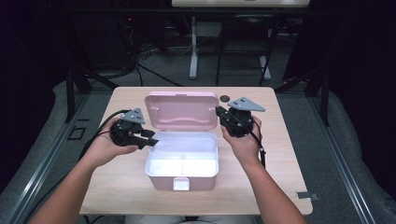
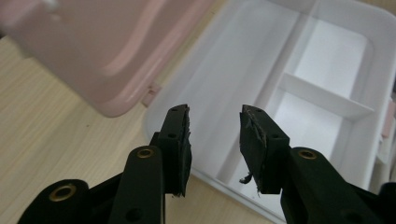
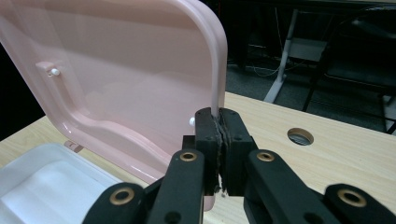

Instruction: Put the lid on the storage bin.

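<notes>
A pink box (image 1: 164, 181) with a white latch stands open in the middle of the table. Its lid (image 1: 182, 109) is raised at the back. Inside sits a white tray (image 1: 148, 161) split by dividers, with nothing lying in its compartments. My right gripper (image 1: 218, 112) is shut on the lid's right edge; in the right gripper view the pads (image 3: 219, 122) pinch the lid (image 3: 116, 70) rim. My left gripper (image 1: 150, 138) hovers at the box's left rim. Its jaws (image 2: 215, 126) stand open above the tray (image 2: 322, 98) corner with nothing between them.
The wooden table (image 1: 126, 191) has a round cable hole (image 1: 224, 98) behind the right gripper and a small metal tag (image 1: 307, 195) at its front right corner. Dark desk legs and cables stand beyond the far edge.
</notes>
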Demonstrator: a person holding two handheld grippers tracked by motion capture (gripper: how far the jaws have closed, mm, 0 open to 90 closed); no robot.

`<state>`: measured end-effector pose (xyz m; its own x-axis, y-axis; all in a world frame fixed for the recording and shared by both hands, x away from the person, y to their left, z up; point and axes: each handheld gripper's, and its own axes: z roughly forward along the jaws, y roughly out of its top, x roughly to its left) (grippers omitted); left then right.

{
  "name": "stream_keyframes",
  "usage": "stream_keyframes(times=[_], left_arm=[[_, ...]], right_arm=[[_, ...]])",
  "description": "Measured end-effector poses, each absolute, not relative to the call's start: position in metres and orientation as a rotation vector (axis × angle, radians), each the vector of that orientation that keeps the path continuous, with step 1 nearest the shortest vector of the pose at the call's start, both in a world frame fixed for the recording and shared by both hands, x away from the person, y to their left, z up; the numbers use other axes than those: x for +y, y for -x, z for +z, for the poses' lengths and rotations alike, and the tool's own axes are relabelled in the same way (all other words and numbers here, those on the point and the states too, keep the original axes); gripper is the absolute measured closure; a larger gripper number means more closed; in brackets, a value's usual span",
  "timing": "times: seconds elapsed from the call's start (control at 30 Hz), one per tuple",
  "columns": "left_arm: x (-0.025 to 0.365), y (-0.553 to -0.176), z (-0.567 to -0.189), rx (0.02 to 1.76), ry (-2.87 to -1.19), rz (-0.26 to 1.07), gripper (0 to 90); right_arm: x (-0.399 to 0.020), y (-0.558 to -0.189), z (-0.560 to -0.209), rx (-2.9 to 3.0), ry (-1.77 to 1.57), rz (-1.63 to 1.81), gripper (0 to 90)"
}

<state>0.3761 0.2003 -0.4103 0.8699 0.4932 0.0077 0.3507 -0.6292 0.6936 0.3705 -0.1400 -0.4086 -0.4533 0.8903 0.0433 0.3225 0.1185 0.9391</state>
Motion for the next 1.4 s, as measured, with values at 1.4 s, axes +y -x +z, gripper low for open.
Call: stream_keyframes(times=[1.4], left_arm=[[0.208,-0.399,-0.383,0.823,-1.907,0.546,79.0]], right_arm=[[-0.144,-0.363,-0.408,1.886,-1.164,1.355,85.2]])
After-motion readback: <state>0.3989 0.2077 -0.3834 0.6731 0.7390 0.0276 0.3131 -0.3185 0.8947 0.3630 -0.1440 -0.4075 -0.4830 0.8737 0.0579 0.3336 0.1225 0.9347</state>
